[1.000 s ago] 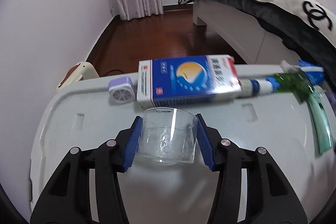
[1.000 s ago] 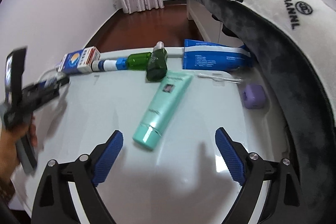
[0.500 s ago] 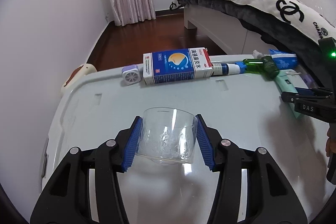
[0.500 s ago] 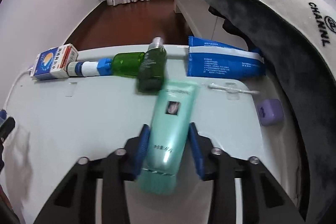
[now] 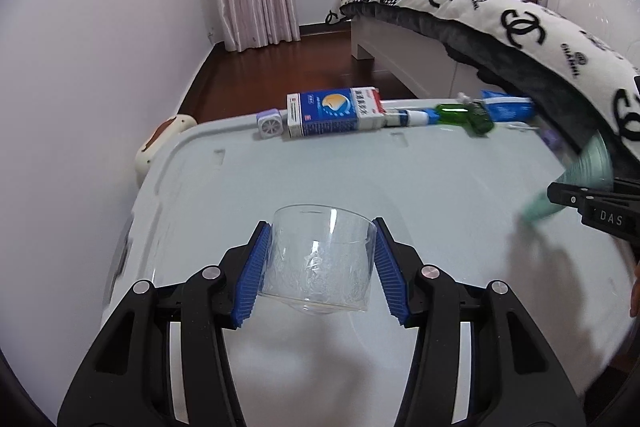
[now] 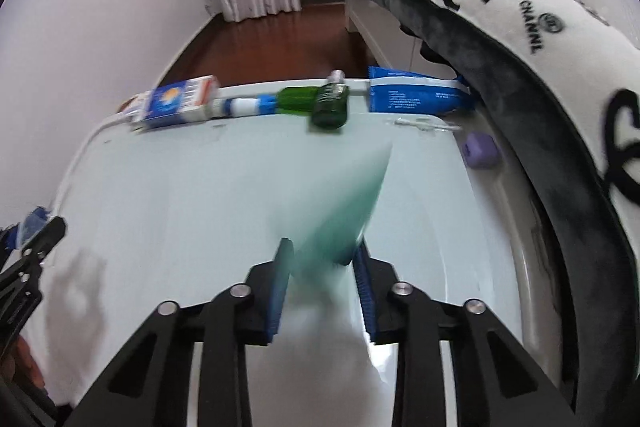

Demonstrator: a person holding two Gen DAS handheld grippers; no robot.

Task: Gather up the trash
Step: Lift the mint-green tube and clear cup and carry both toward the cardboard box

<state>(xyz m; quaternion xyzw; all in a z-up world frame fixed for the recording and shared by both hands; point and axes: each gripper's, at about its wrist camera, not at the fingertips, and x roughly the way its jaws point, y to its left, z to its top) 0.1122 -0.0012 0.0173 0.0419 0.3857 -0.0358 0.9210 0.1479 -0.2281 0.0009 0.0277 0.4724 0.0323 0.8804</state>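
My left gripper (image 5: 320,275) is shut on a clear glass cup (image 5: 320,263) and holds it upright above the white table (image 5: 440,195). My right gripper (image 6: 322,287) is shut on a mint green tube (image 6: 344,211), blurred by motion and lifted off the table; it also shows at the right edge of the left wrist view (image 5: 580,179). At the table's far edge lie a blue and white box (image 5: 336,111), a blue and white bottle (image 6: 244,105), two green bottles (image 6: 316,101) and a blue pack (image 6: 416,95).
A small purple and white fan (image 5: 270,121) stands left of the box. A purple cube (image 6: 480,149) and cotton swabs (image 6: 424,125) lie at the far right. A bed with a black and white blanket (image 6: 520,39) overhangs the table's right side. A white wall (image 5: 100,67) runs along the left.
My right gripper closed on the mint green tube and has lifted it off the table, swinging it. My left gripper has drawn back from the box with the cup still held.
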